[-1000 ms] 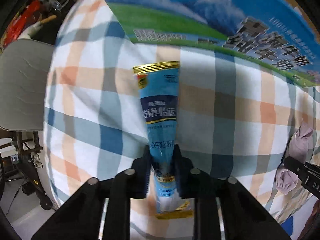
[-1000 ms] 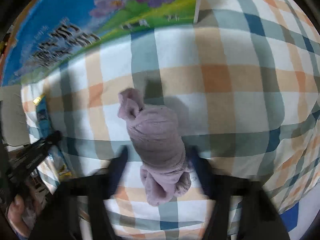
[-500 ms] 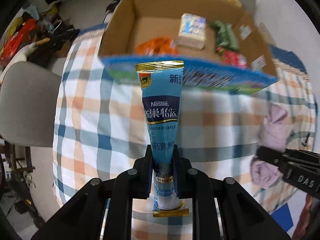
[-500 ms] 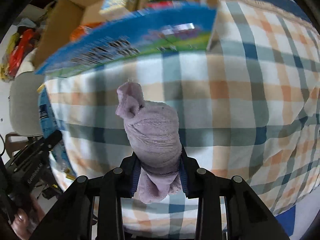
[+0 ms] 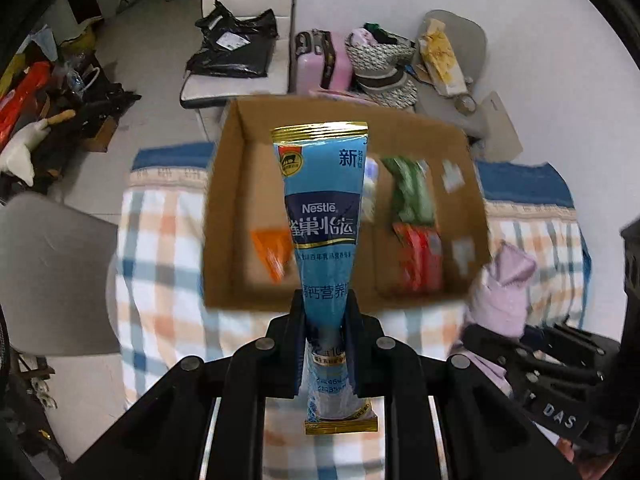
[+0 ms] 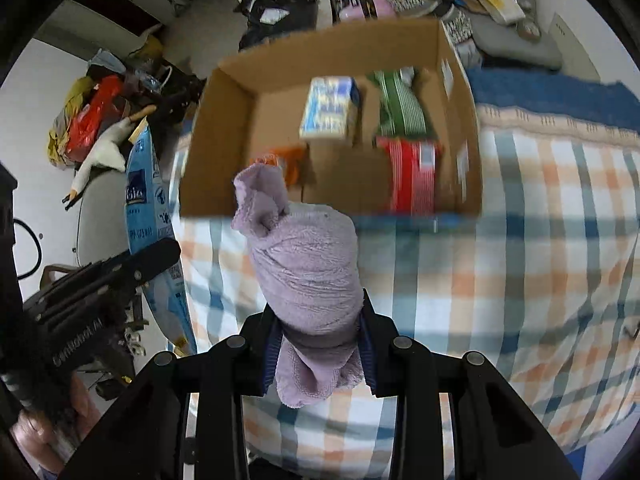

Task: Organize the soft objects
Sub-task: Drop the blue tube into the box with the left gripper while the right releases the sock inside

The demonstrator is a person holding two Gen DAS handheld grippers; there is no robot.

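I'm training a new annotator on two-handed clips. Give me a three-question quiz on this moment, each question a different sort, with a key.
1. True or false: the left tongs grip a blue packet.
2. Multiple choice: what do the right tongs hold? A) green striped pack B) rolled purple towel C) orange packet
3. Fill in: the open cardboard box stands on a ____ cloth.

Key:
1. True; the packet is pinched near its lower end.
2. B, the rolled purple towel.
3. Checked; the checked cloth lies under the box and below both tongs.
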